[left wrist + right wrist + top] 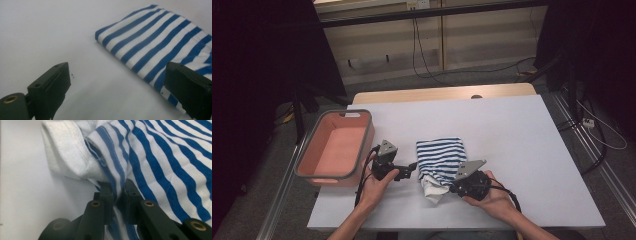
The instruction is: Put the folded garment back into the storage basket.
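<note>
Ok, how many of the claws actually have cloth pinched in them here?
1. The right claw is shut on a fold of the striped cloth at its near edge. The left claw stands open beside the cloth's left edge, gripping nothing.

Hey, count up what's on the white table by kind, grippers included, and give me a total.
Striped garment, blue and white, folded: 1
Pink bin with grey rim: 1
Handheld grippers: 2, the left gripper open beside the garment, the right gripper shut on its striped cloth
Total: 4
</note>
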